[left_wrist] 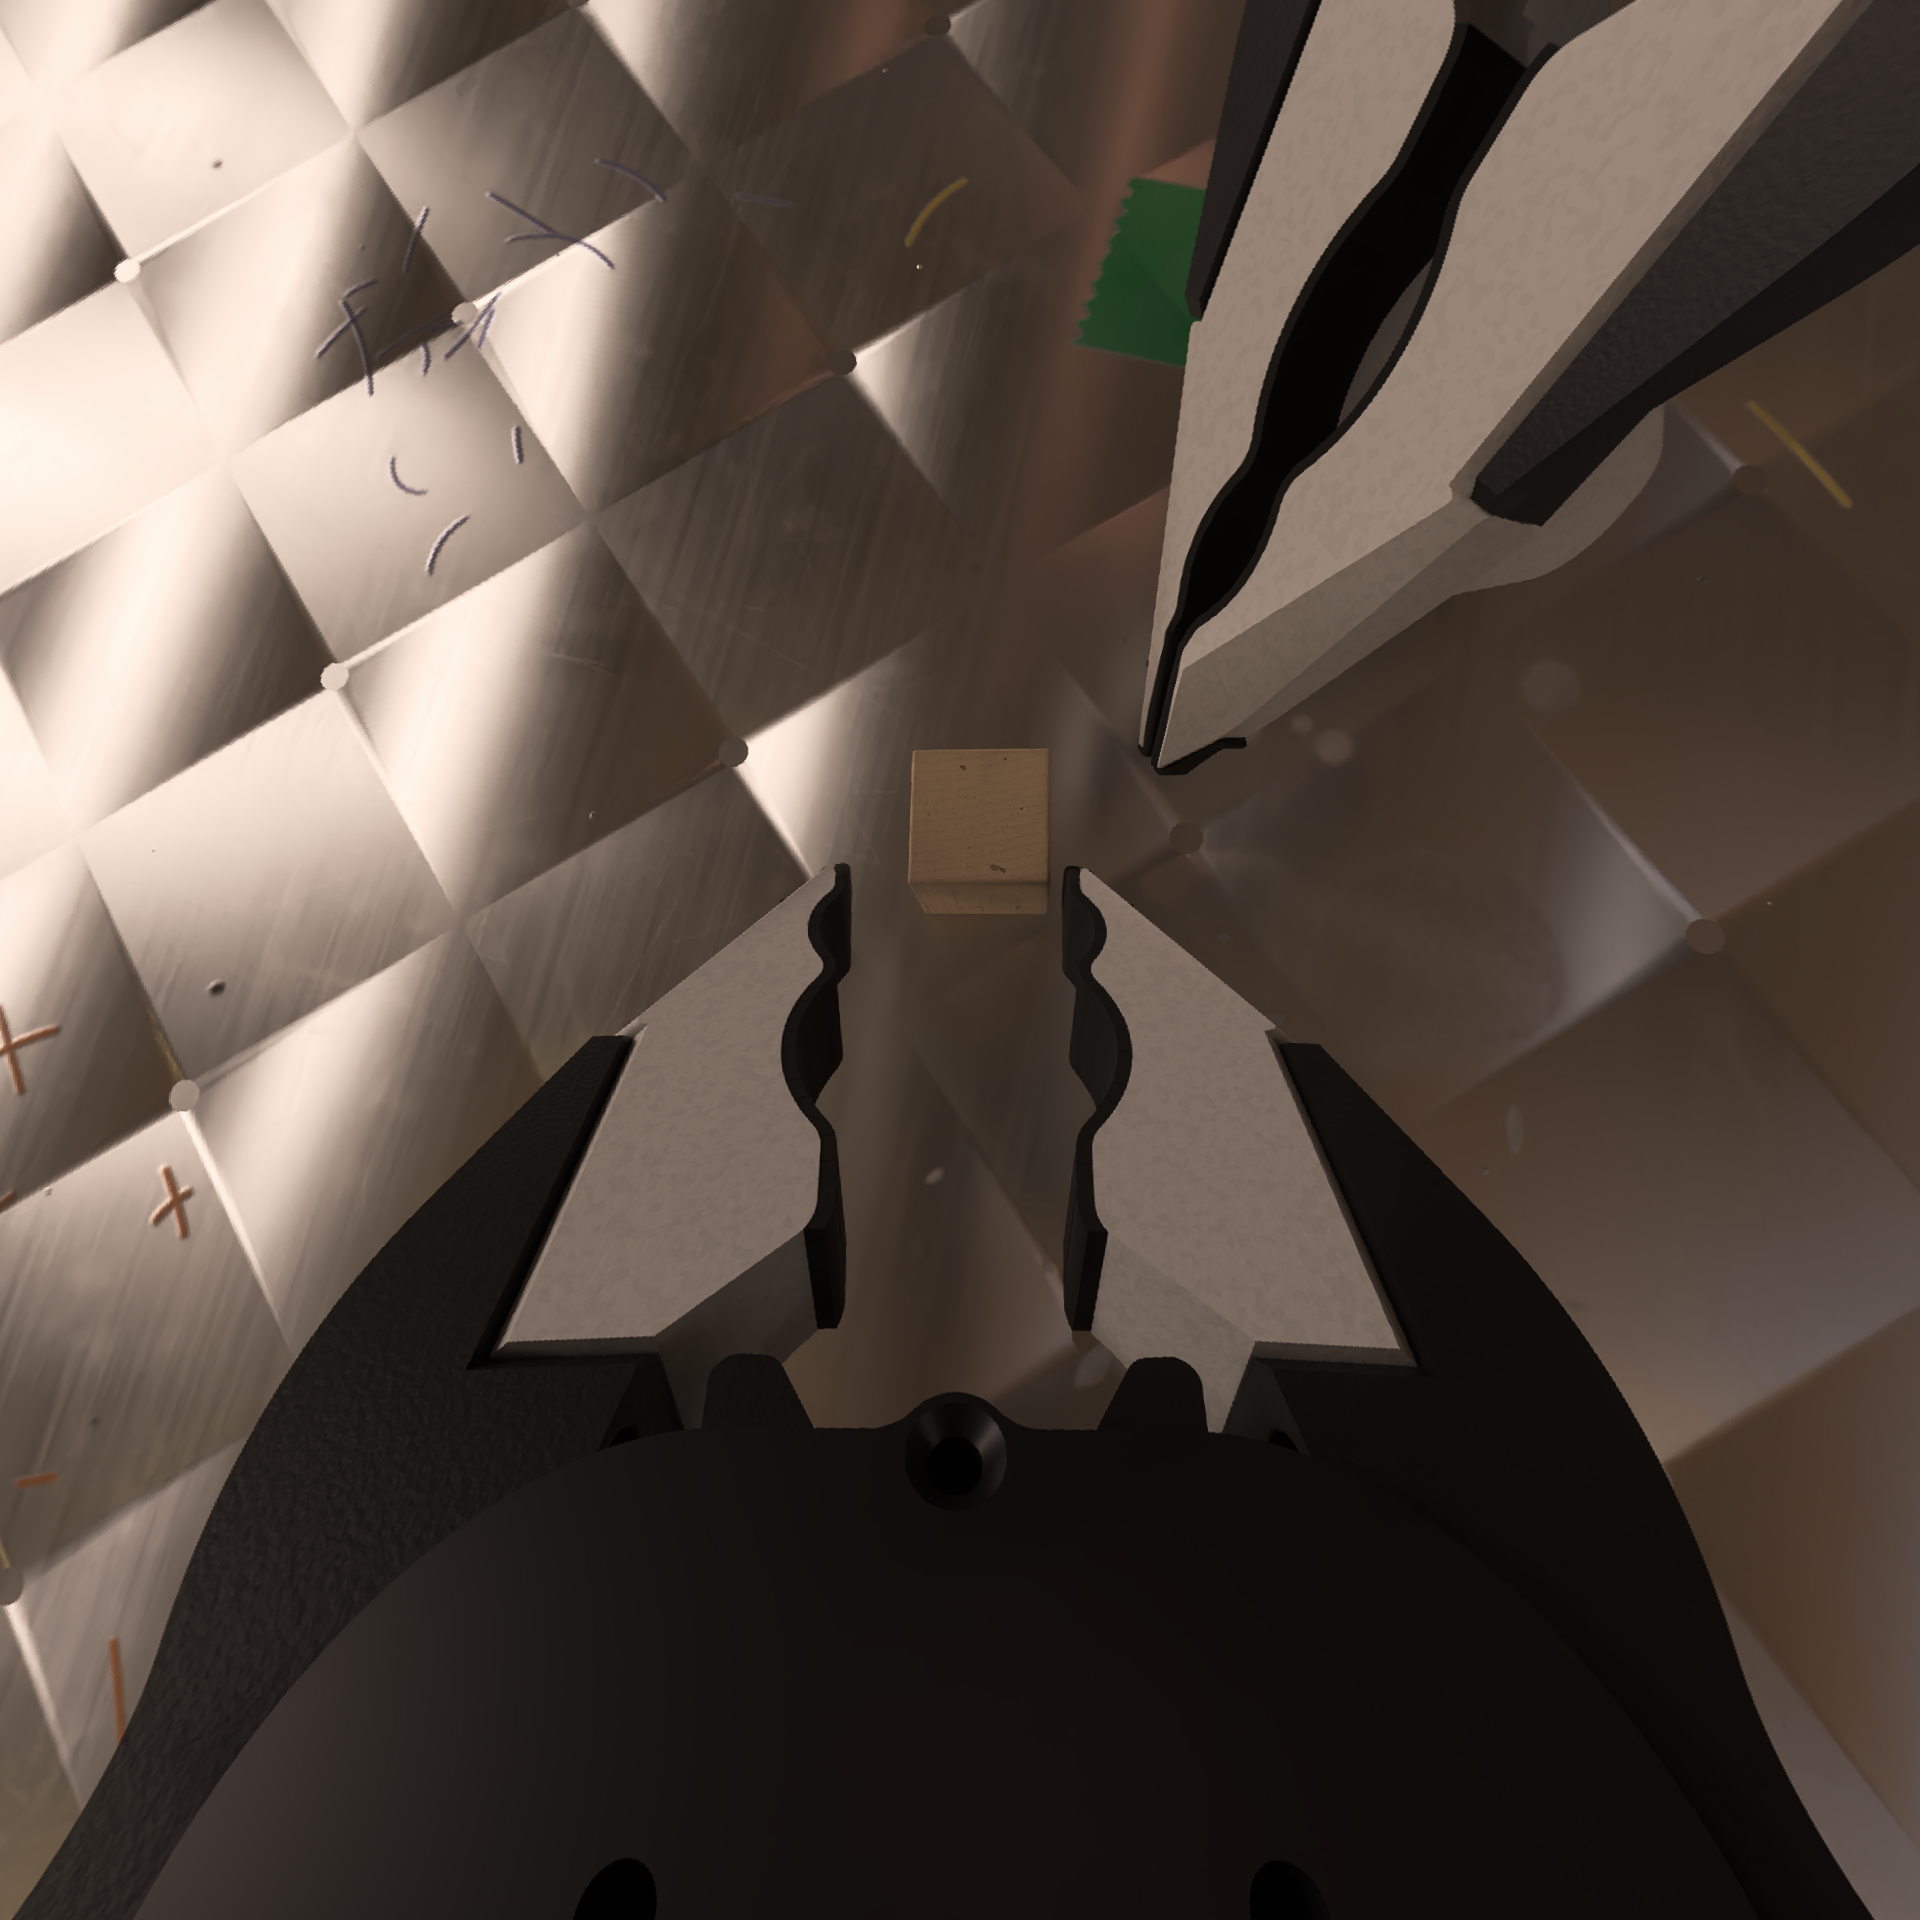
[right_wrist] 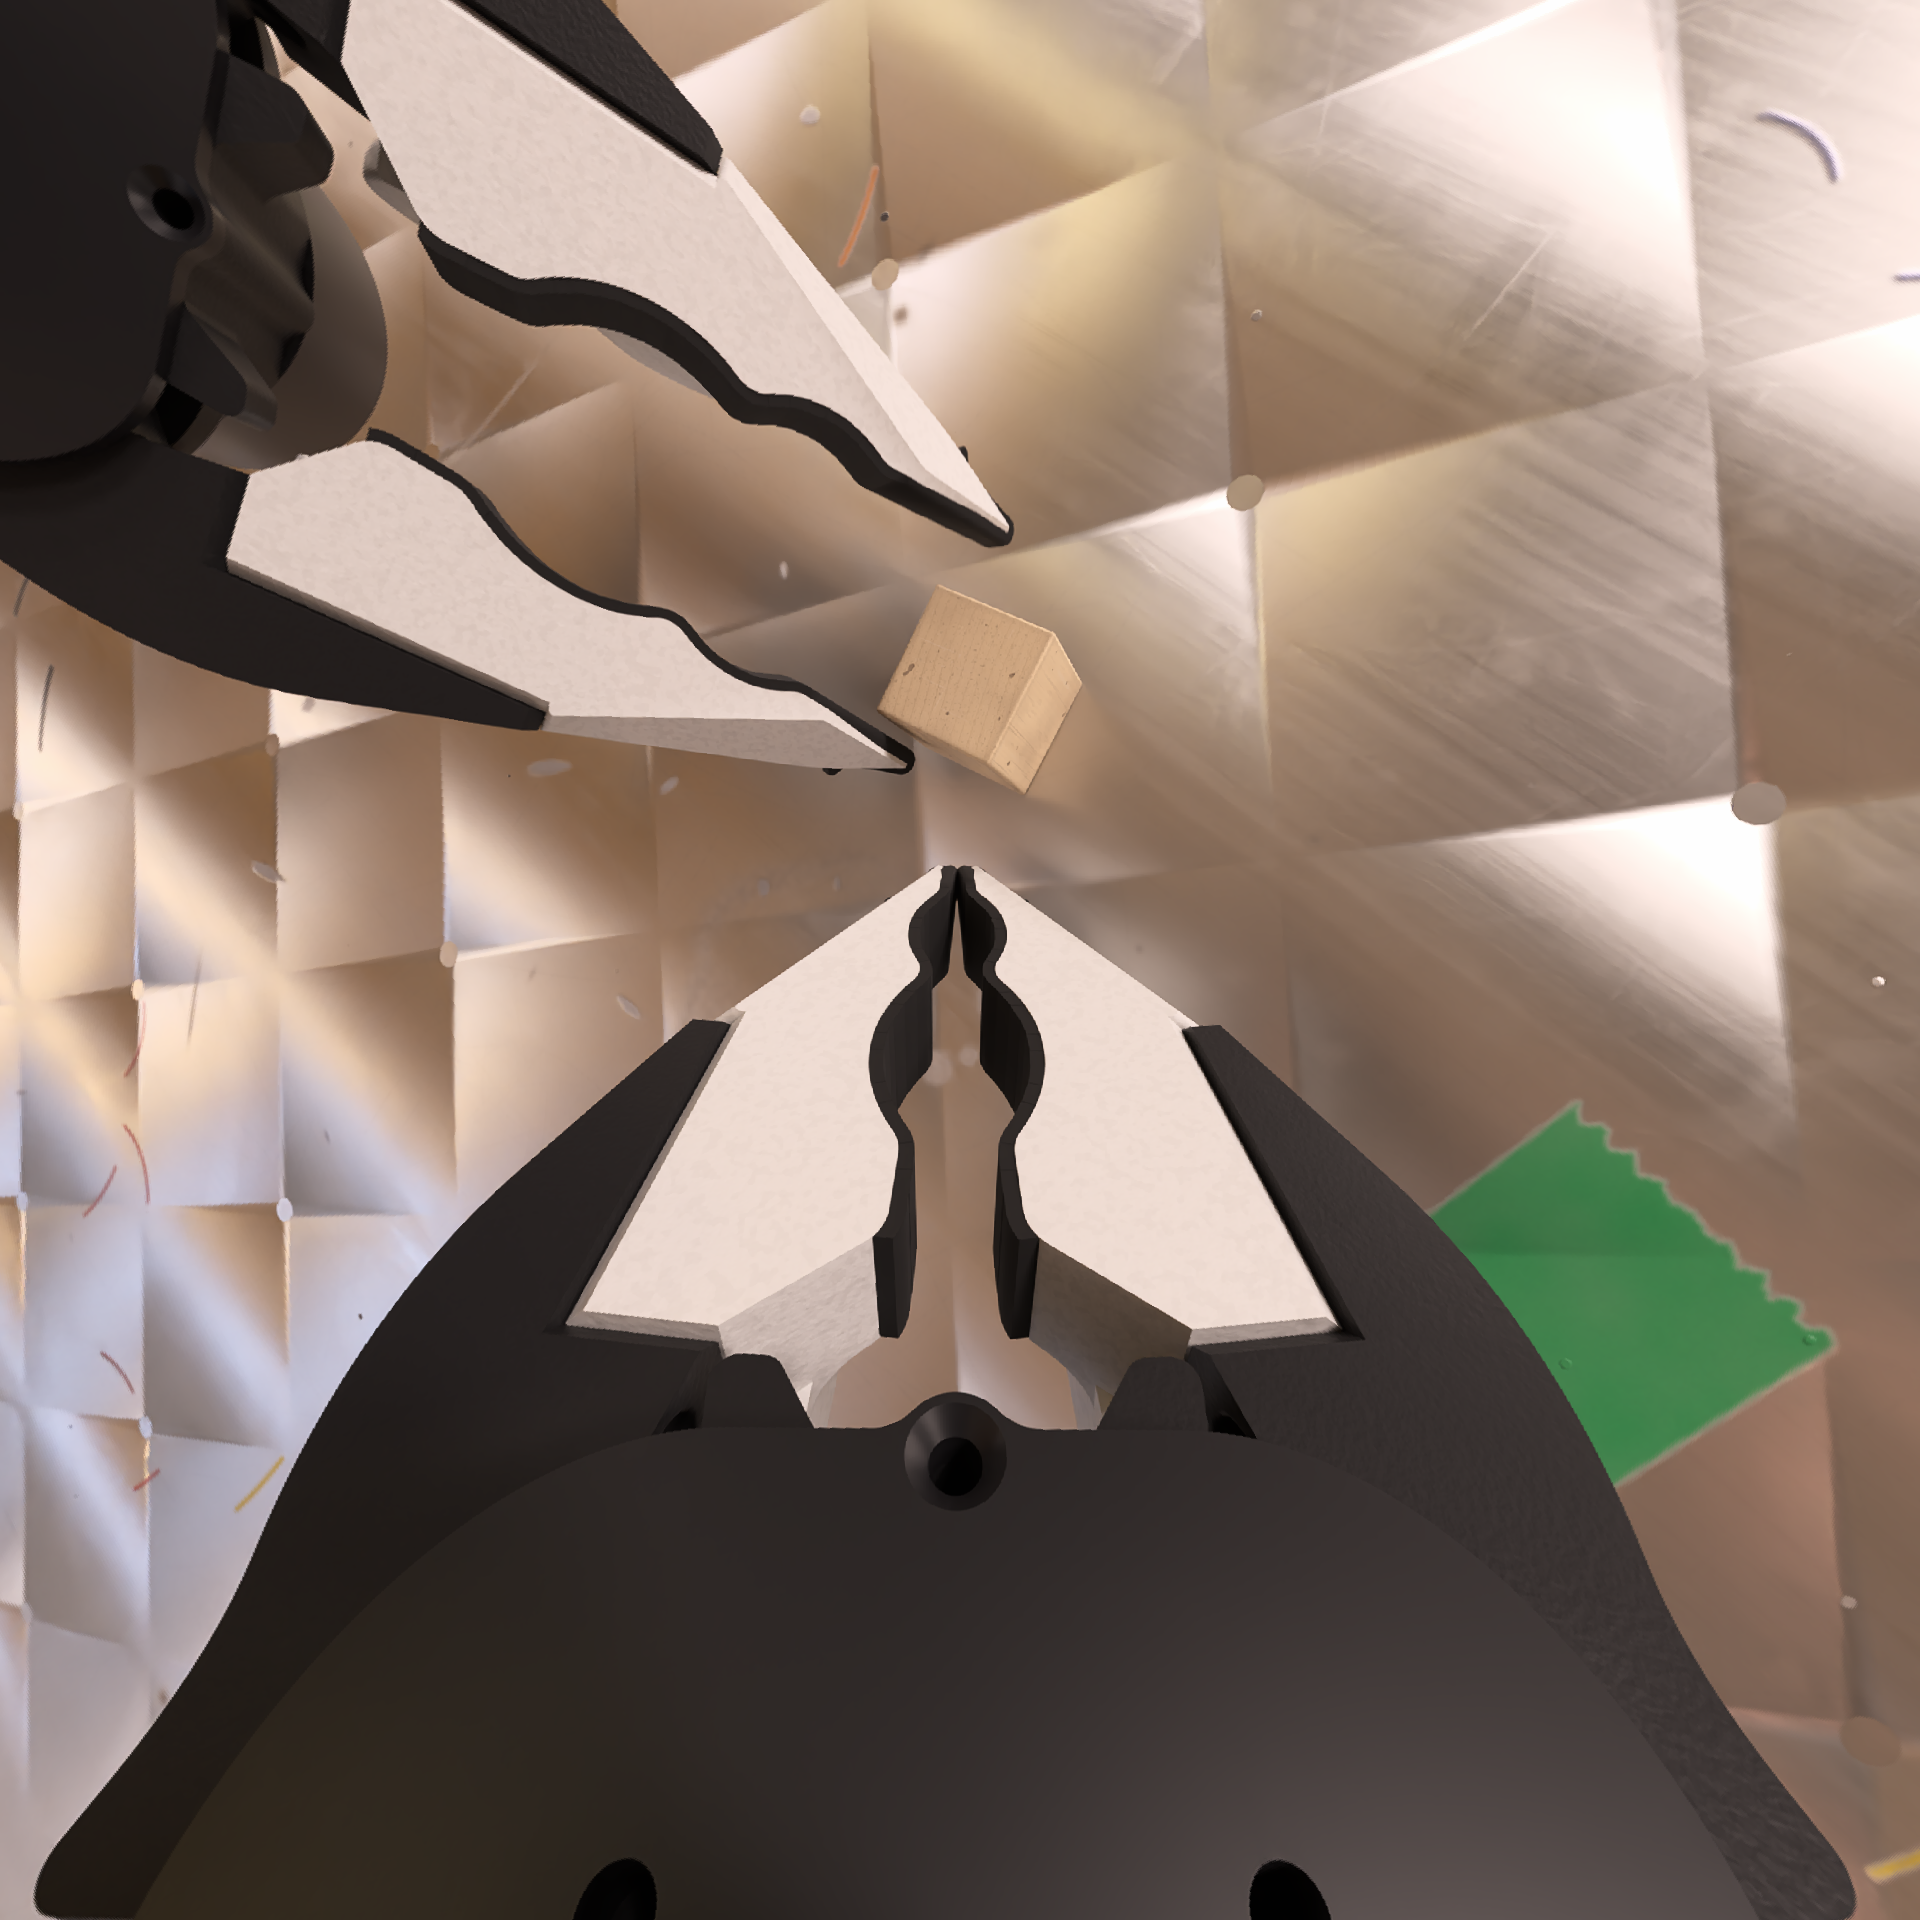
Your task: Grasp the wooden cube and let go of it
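From the left wrist, the left gripper [left_wrist: 956, 883] stands wide open and empty, the cube [left_wrist: 978, 828] on the metal top [left_wrist: 416, 623] just past its tips. From the right wrist, the right gripper [right_wrist: 956, 873] is closed on nothing, cube ahead. I can't tell whether the grasp is yet to come or already over.

Left gripper [left_wrist: 956, 883]: jaws apart, fingers bare, nothing between them. Cube [left_wrist: 978, 826] sits on the metal surface [left_wrist: 416, 644] just beyond the fingertips, roughly centred on the gap, not touching either finger. Right gripper [left_wrist: 1169, 750] enters from far right, jaws together, tip just right of the cube. Green sheet [left_wrist: 1138, 275] lies farther off, partly hidden by the right gripper.
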{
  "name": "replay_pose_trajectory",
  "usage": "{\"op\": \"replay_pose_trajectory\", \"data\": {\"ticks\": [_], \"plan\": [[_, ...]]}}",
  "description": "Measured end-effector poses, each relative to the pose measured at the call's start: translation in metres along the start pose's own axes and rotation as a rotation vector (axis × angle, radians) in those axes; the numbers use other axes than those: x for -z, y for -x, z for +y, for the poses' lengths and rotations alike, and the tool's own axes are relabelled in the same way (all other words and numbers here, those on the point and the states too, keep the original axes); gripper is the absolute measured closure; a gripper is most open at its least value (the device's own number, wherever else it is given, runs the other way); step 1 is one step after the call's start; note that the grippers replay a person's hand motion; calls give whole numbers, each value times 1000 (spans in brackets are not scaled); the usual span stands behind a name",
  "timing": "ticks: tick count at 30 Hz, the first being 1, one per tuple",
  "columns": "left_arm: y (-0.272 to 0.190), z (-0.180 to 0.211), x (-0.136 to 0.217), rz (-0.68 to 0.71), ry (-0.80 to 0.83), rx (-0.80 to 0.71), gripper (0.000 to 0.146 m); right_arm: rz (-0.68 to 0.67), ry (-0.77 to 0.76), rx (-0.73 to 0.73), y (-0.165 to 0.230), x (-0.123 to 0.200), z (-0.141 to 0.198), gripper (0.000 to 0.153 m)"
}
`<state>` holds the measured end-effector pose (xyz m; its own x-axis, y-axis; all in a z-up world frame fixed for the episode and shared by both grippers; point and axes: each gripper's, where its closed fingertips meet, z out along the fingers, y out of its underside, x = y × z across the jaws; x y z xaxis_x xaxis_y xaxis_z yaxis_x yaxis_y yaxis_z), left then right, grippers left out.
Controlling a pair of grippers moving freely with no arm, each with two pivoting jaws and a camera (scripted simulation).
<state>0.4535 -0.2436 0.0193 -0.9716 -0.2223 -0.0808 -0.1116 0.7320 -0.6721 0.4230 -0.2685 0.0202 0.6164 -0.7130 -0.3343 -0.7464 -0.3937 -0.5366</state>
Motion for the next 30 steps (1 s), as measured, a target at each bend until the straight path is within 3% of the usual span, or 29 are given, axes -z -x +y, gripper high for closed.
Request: {"op": "replay_pose_trajectory", "data": {"ticks": [5, 11, 14, 18, 30], "plan": [[0, -3, 0, -11, -3, -17, 91, -23, -31, -5, 8, 1, -7, 153], [1, -6, -3, -12, -23, -6, 91, 27, -30, 4, -1, 4, -5, 153], [1, -6, -5, -22, -9, -19, 97, 34, -1, -4, -4, 2, 0, 153], [-2, -7, -7, -24, -4, -39, 118, 26, 7, 0, -1, 0, 1, 153], [0, -5, -4, 42, -23, 63, 119, 35, -33, -34, -5, -5, -8, 153]]}}
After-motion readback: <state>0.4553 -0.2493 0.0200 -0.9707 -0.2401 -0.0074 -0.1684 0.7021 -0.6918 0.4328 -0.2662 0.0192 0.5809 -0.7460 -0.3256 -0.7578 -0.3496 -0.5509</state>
